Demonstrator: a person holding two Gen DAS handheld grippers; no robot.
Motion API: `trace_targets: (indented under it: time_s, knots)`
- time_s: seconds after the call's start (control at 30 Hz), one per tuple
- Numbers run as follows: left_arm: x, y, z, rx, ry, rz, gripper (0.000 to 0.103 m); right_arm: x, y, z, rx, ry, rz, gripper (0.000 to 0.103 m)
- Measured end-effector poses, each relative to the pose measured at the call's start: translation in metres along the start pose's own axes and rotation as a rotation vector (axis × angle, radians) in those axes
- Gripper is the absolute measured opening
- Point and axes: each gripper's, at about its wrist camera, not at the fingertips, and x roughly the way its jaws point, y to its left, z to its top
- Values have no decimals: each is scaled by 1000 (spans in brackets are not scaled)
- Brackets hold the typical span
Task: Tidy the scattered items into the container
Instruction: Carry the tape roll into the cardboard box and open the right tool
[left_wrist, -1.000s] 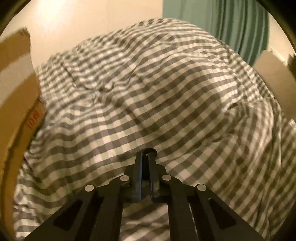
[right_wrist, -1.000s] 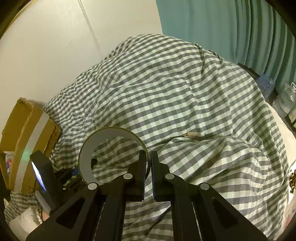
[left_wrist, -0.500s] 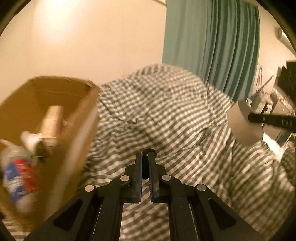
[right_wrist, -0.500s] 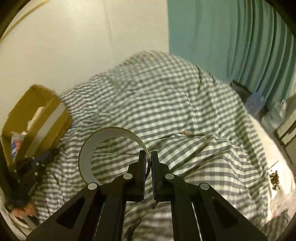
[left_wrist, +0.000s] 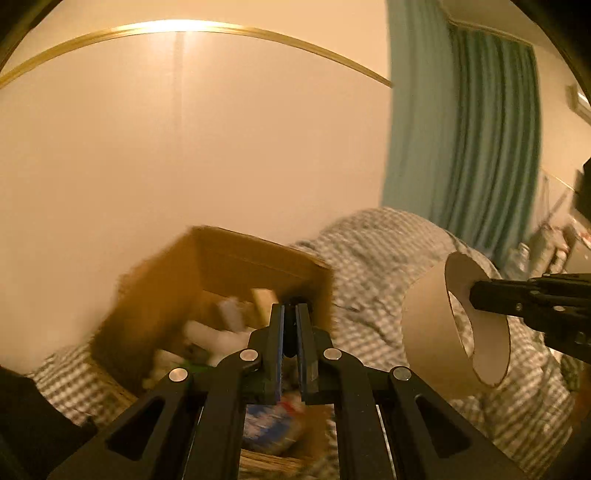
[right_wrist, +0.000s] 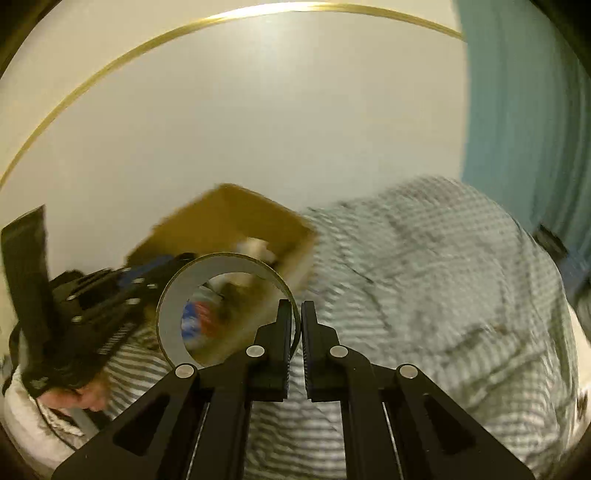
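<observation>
A: Right, left wrist view first. The left hand-held gripper has its jaws drawn nearly together with only a thin slit between, and I see nothing in them. It points straight at the open cardboard box on the checked bedcover, near the pale wall.

B: What's in the box?

A: It's blurred: pale items and something blue and red low down. Off to the right the tape roll hangs in the air, pinched through its rim by the right hand-held gripper, well clear of the bedcover.

B: Why by the rim?

A: My guess is the ring is too wide to span, so one finger goes inside and one outside the wall.

B: And the right wrist view?

A: Same story. The right hand-held gripper is clamped on the ring's right edge, so the tape roll stands upright in front of the lens, and the box shows behind and through its hole. The roll looks lined up for a drop into the box, though it isn't over the opening yet. The left hand-held gripper sits at the left beside the box.
</observation>
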Motion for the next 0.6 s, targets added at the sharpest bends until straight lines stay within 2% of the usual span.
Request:
trace_targets:
  time_s: [0.13, 0.27, 0.47, 0.6]
  knots:
    - [17, 42, -3, -53, -26, 74, 6, 28, 45, 27, -71, -24, 33, 5]
    - [49, 81, -15, -127, -8, 137, 6, 69, 65, 39, -101, -21, 36, 5]
    - [81, 108, -22, -168, -3, 146, 6, 139, 80, 50, -112, 17, 30, 5]
    - [81, 123, -28, -217, 19, 114, 8, 169, 83, 57, -95, 19, 12, 9]
